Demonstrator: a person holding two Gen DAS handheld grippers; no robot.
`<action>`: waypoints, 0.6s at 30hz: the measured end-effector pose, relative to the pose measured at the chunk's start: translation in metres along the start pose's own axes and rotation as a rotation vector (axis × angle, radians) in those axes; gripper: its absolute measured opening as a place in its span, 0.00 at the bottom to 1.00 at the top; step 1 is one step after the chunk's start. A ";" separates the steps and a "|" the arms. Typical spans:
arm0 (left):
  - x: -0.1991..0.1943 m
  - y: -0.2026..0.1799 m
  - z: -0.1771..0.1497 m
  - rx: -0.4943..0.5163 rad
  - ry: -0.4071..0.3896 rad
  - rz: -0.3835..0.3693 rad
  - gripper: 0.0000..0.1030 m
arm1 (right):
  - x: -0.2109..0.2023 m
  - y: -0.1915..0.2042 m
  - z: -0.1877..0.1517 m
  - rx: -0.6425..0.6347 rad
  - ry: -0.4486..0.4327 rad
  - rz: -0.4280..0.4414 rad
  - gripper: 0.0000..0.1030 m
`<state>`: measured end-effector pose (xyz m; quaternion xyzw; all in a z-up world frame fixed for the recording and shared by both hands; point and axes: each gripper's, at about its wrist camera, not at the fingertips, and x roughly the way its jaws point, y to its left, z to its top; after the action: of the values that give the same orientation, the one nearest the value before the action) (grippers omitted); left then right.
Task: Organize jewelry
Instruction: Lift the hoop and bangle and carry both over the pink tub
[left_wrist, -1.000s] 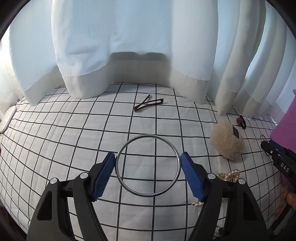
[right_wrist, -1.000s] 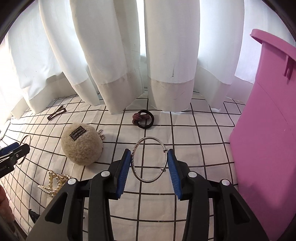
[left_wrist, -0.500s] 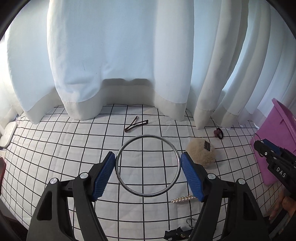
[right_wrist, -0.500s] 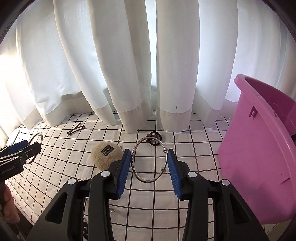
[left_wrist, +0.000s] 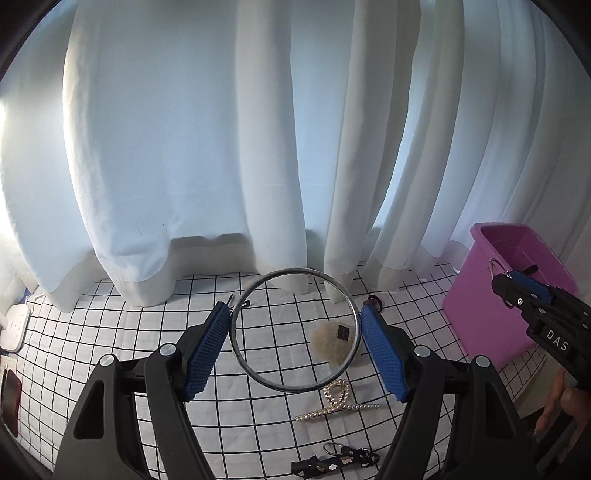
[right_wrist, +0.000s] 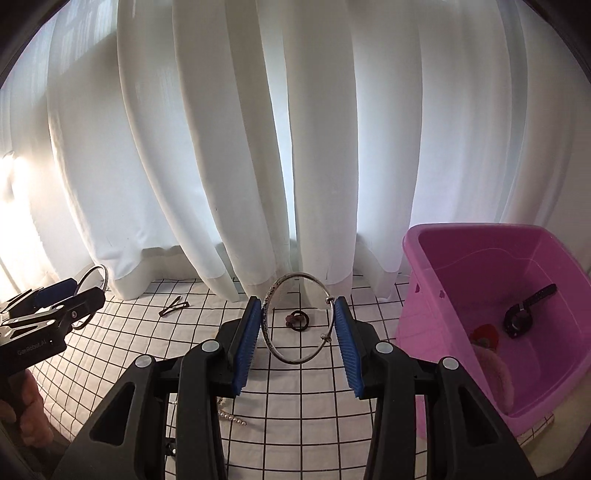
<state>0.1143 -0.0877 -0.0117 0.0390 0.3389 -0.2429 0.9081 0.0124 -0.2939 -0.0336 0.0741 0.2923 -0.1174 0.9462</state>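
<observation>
My left gripper (left_wrist: 294, 326) is shut on a large plain silver bangle (left_wrist: 246, 363), held high above the checked cloth. My right gripper (right_wrist: 299, 325) is shut on a thinner silver bangle (right_wrist: 295, 360) with small bead stops, also held in the air. The right gripper shows in the left wrist view (left_wrist: 517, 291) over the rim of the pink bin (left_wrist: 491, 295). The left gripper and its bangle show at the left in the right wrist view (right_wrist: 79, 293). The pink bin (right_wrist: 461, 295) holds a black watch (right_wrist: 524, 314), a red item and a pink fluffy item.
On the cloth lie a beige fluffy scrunchie (left_wrist: 330, 345), a pearl hair clip (left_wrist: 336, 400), a black keychain strap (left_wrist: 332, 459), a dark hair tie (right_wrist: 297, 319) and a brown hair clip (right_wrist: 173, 305). White curtains (left_wrist: 221, 147) hang behind. A white device (left_wrist: 14, 326) lies far left.
Both grippers have risen well above the cloth with their bangles still held. The right gripper has moved toward the pink bin, whose inside now shows.
</observation>
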 end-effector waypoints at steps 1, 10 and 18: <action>-0.003 -0.007 0.004 0.003 -0.008 -0.019 0.69 | -0.006 -0.004 0.004 0.000 -0.012 -0.007 0.38; -0.011 -0.109 0.040 0.078 -0.083 -0.147 0.69 | -0.050 -0.092 0.030 0.045 -0.102 -0.074 0.38; 0.007 -0.232 0.059 0.111 -0.076 -0.217 0.69 | -0.064 -0.215 0.039 0.083 -0.077 -0.119 0.38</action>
<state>0.0453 -0.3084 0.0504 0.0432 0.2925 -0.3596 0.8850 -0.0753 -0.4975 0.0190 0.0909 0.2544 -0.1882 0.9443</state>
